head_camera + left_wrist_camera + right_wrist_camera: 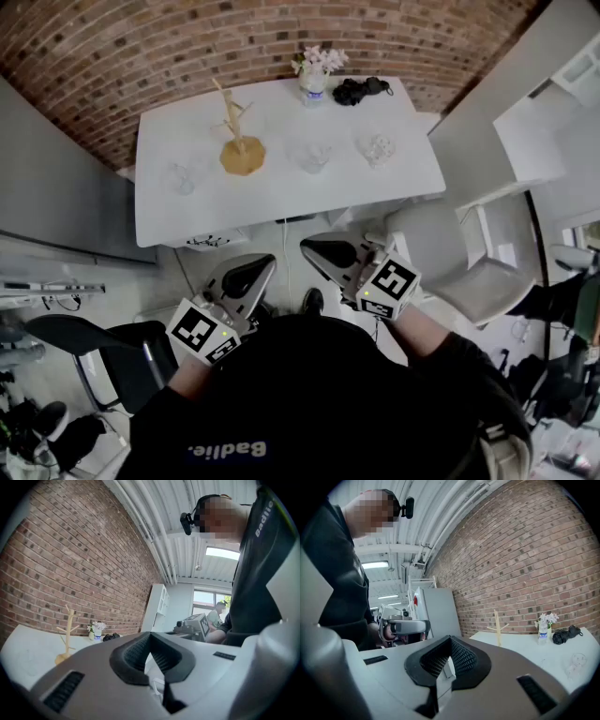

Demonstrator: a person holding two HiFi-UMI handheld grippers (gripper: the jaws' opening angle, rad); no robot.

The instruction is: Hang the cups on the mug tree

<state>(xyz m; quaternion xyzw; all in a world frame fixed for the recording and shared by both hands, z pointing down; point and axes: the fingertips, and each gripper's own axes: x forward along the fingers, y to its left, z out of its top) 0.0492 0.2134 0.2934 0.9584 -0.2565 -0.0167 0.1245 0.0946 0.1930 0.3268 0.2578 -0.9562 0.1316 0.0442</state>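
The left tool [247,278] is closed: in the left gripper view its dark ribbed pads [136,654] meet at the tips with nothing between them. The right tool [330,254] is closed too, its pads [461,658] pressed together on nothing. Both are held close to the person's body, side by side and a little apart, short of the near edge of the white tabletop [281,202] and touching nothing on it. Everything for the task lies well ahead of them. The wooden mug tree [239,133] stands upright on its round base, ahead of the left tool and toward the far side of the tabletop. Three clear cups stand on the tabletop: the left cup [183,176] ahead and to the left of the left tool, nearer than the tree; the middle cup [314,156] just to the right of the tree's base, straight ahead of the gap between the tools; and the right cup [378,147] ahead of the right tool and slightly to its right. Farther still, at the back edge by the brick wall, a vase [314,77] of pale flowers stands beside a black bundle [361,90]. Each tool's camera catches the other tool off to the side, with the tree and vase small in the distance.
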